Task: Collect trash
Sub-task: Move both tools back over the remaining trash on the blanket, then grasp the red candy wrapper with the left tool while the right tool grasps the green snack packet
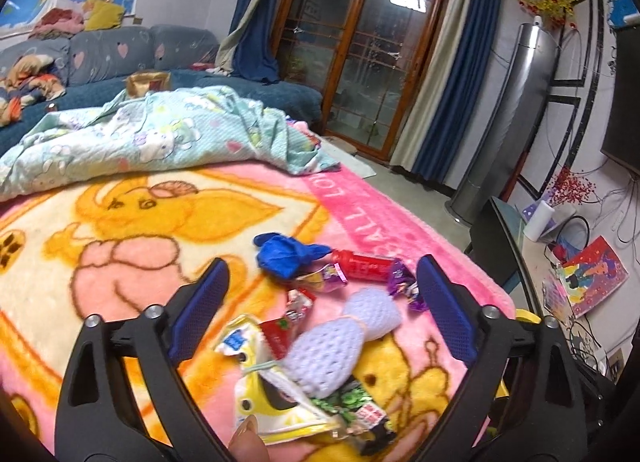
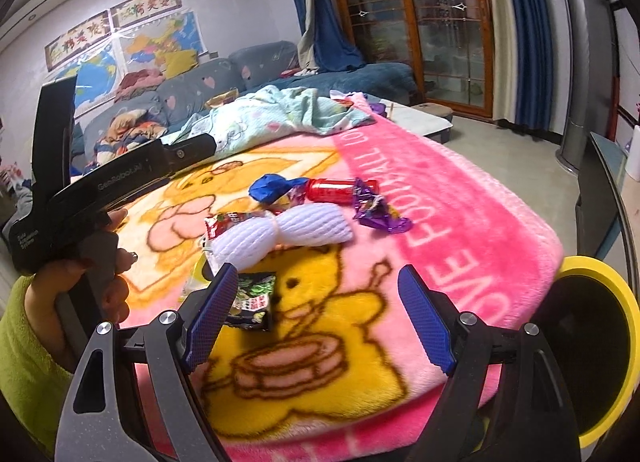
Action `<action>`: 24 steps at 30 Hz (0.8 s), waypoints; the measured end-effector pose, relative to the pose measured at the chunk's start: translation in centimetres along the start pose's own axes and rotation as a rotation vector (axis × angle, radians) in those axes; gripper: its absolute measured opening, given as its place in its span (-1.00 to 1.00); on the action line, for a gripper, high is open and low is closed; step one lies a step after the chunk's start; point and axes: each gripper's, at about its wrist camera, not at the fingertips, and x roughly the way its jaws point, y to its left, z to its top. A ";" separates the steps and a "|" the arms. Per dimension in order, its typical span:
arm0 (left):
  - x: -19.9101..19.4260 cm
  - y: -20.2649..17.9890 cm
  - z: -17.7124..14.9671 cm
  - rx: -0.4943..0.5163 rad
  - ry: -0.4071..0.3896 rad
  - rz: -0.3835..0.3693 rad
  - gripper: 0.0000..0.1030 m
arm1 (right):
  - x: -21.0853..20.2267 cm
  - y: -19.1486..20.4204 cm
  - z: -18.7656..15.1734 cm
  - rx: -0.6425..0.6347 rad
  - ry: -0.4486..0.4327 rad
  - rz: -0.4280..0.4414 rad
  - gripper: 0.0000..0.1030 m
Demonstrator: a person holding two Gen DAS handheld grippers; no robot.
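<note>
Trash lies scattered on a pink cartoon blanket [image 1: 120, 262]: a crumpled blue piece [image 1: 284, 256], a red bottle [image 1: 364, 266], purple wrappers [image 1: 404, 282], two white foam nets [image 1: 332, 350], a green-black snack packet [image 1: 356, 410] and a yellow-white pouch [image 1: 256, 394]. My left gripper [image 1: 322, 266] hovers open over this pile, touching nothing. My right gripper [image 2: 317, 269] is open above the blanket, its left finger next to the snack packet [image 2: 252, 298]. Beyond it lie the foam nets [image 2: 280, 234], the red bottle [image 2: 332, 189] and a purple wrapper [image 2: 376, 209].
A yellow-rimmed black bin [image 2: 592, 270] stands at the blanket's right edge. A hand in a green sleeve [image 2: 24, 342] holds the left gripper's black body [image 2: 120, 177]. A rumpled light-blue quilt [image 1: 160, 133] covers the far end. A sofa, curtains and a cluttered desk [image 1: 560, 282] surround.
</note>
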 end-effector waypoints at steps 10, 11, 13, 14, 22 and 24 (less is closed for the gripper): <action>1.9 2.7 -0.8 -0.050 0.103 -0.015 -0.04 | 4.5 1.8 -0.4 -0.028 0.099 0.026 0.42; 2.1 3.0 -0.9 -0.056 0.118 -0.019 -0.06 | 5.0 2.0 -0.4 -0.028 0.113 0.030 0.36; 2.5 3.6 -1.2 -0.071 0.145 -0.030 -0.10 | 6.0 2.3 -0.8 -0.031 0.143 0.041 0.31; 2.7 3.8 -1.3 -0.072 0.157 -0.032 -0.11 | 6.3 2.5 -0.9 -0.034 0.153 0.047 0.27; 4.1 3.9 -2.5 -0.062 0.225 -0.057 -0.31 | 8.8 3.0 -2.6 -0.036 0.245 0.086 0.08; 4.4 3.7 -2.9 -0.054 0.244 -0.063 -0.35 | 9.0 2.9 -3.0 -0.037 0.261 0.094 0.07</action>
